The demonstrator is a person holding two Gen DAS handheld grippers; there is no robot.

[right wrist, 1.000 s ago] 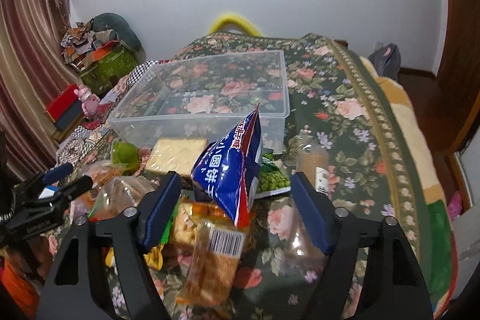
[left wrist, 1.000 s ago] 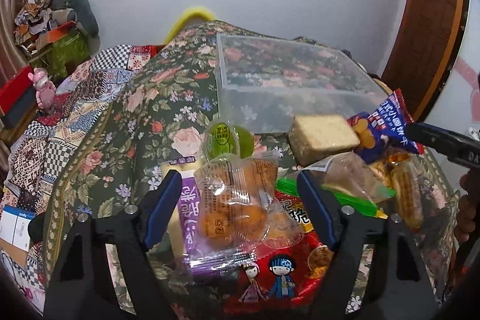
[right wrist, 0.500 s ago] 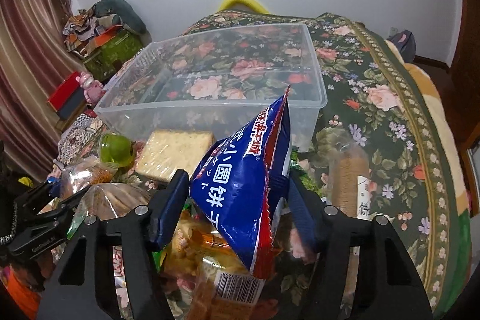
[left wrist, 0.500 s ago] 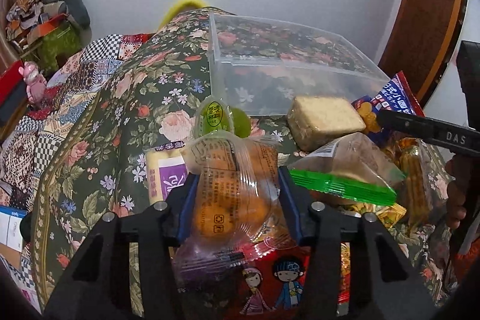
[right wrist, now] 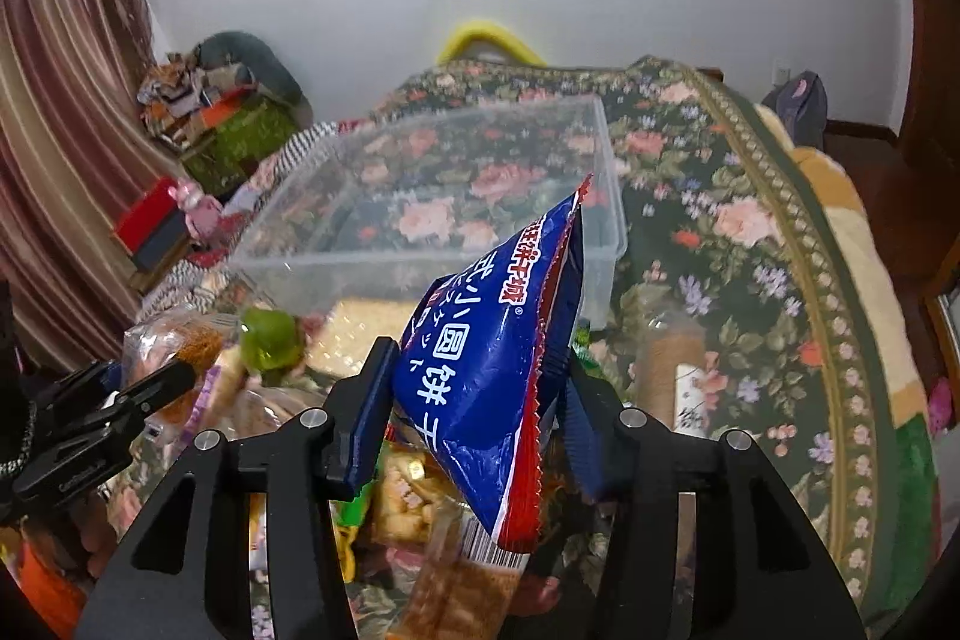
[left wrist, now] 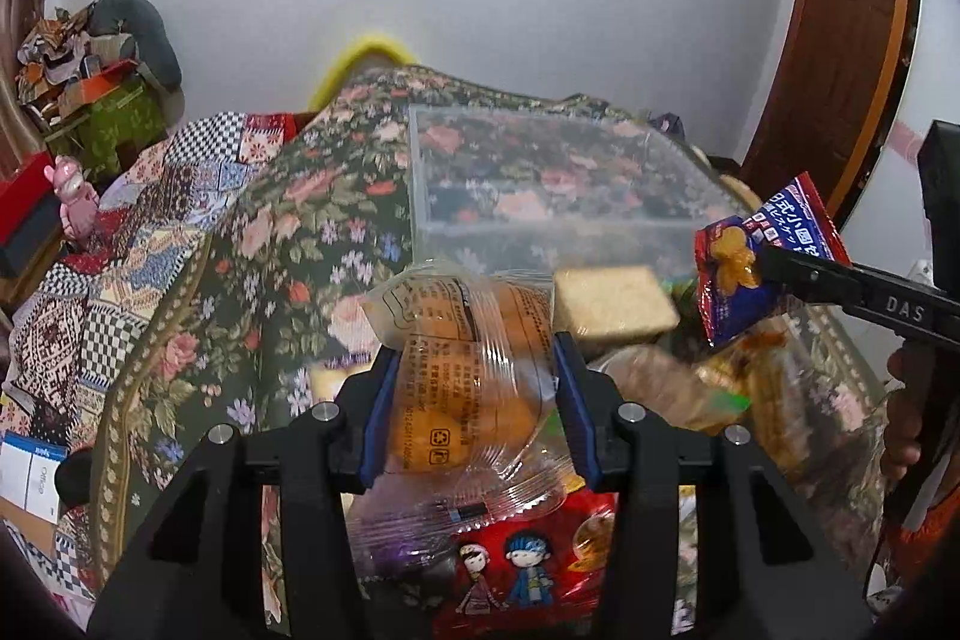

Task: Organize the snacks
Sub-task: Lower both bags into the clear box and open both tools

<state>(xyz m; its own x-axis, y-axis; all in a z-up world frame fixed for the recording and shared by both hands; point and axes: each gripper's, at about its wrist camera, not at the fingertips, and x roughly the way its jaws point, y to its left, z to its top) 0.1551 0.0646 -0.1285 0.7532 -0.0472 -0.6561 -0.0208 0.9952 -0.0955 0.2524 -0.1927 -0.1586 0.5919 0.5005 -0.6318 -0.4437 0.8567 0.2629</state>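
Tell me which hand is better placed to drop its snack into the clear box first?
Probably right: its blue packet already hangs near the clear box wall, jaws closing on it. The orange cake bag sits further back.

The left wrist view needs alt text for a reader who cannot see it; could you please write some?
The left gripper grips a clear packet of orange cakes above a snack pile on a floral cloth. Behind stands an empty clear plastic bin; at right, the right gripper holds a blue biscuit bag.

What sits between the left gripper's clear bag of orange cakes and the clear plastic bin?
In the left wrist view, a pale square cake slice lies between bag and bin.
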